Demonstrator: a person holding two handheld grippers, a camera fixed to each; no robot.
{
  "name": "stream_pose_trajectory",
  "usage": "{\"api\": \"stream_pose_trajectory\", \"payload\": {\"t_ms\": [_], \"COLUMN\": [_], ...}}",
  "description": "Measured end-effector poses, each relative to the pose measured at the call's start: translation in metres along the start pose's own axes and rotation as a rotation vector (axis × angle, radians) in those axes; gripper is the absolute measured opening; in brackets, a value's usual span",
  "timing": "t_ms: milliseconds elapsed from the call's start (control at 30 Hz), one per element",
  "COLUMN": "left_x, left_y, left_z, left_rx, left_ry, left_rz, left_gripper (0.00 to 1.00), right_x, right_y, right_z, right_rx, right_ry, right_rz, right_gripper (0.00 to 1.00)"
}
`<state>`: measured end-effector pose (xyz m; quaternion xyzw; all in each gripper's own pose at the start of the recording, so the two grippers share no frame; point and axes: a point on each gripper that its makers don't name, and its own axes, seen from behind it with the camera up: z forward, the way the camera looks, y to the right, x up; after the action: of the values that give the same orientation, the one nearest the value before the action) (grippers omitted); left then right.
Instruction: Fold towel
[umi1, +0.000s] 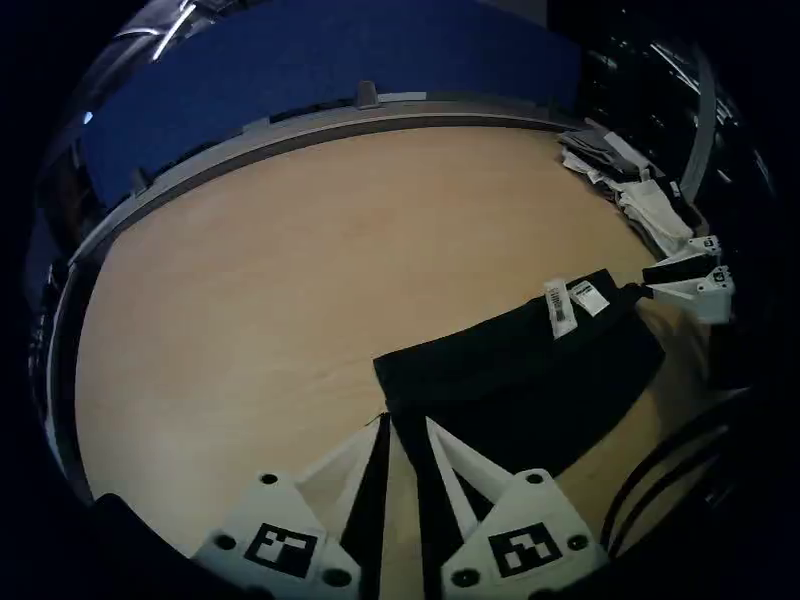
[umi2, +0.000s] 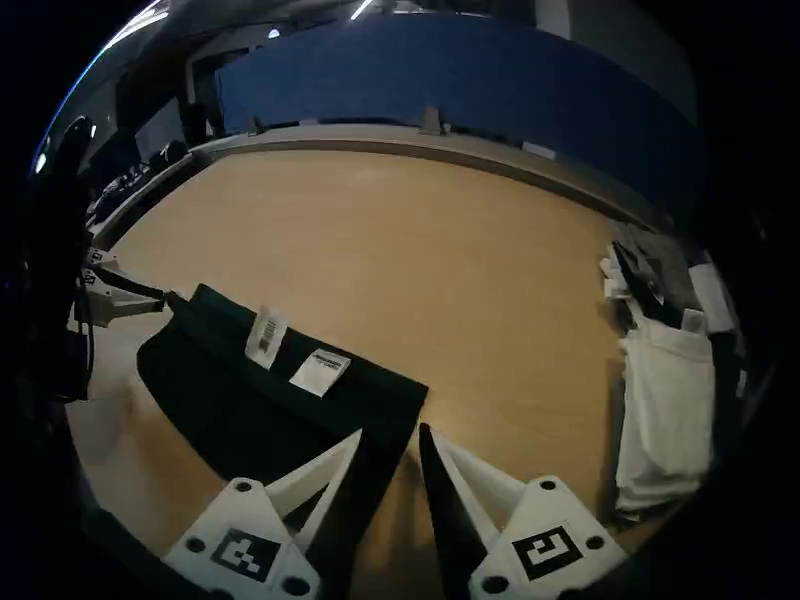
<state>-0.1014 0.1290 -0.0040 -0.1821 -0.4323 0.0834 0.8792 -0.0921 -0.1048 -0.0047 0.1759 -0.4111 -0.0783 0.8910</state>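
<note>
The dark towel (umi1: 520, 380) lay on the bench (umi1: 250, 300), tags (umi2: 265, 338) facing up. The left tongs (umi1: 405, 420) had their tips a little apart right at one corner. The right tongs (umi2: 390, 432) sat the same way at the other end of that edge. Honestly couldn't tell if either was really pinching cloth. That was my worry: a weak bite on one side and that corner drops mid-fold, leaving a crooked edge. Swinging wide could also drag the pale laundry pile (umi2: 660, 420) nearby.

Bkgd: wood table (umi1: 250, 300), blue partition (umi1: 330, 60).
Folded white + grey cloths (umi2: 660, 400) piled nr table edge; partition runs along far side.
</note>
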Motion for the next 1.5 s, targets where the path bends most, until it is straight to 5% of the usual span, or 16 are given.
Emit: {"api": "stream_pose_trajectory", "payload": {"t_ms": [400,667,900,1067,1400,1500], "left_x": [0.000,-0.001,-0.002,-0.002,0.000,0.001], "left_y": [-0.007,-0.006,-0.008,-0.007,-0.009,-0.010], "left_z": [0.000,-0.002,-0.005,-0.007,-0.013,-0.015], "left_rx": [0.011,0.008,0.011,0.011,0.012,0.017], "left_ry": [-0.003,-0.001,0.002,0.003,0.023,0.028], "left_rz": [-0.013,-0.019,-0.031,-0.040,-0.047,-0.051], "left_gripper": [0.28,0.29,0.33,0.38,0.92,0.92], "right_x": [-0.004,0.006,0.015,0.020,0.021,0.018], "right_y": [0.007,0.019,0.029,0.033,0.025,0.024], "right_z": [0.009,0.018,0.015,0.012,0.002,0.000], "right_rx": [-0.035,-0.084,-0.118,-0.143,-0.118,-0.113], "right_ry": [-0.011,0.006,0.033,0.053,0.068,0.061], "right_rz": [-0.025,-0.015,-0.004,-0.013,-0.017,-0.022], "right_gripper": [0.40,0.62,0.95,0.98,1.00,1.00]}}
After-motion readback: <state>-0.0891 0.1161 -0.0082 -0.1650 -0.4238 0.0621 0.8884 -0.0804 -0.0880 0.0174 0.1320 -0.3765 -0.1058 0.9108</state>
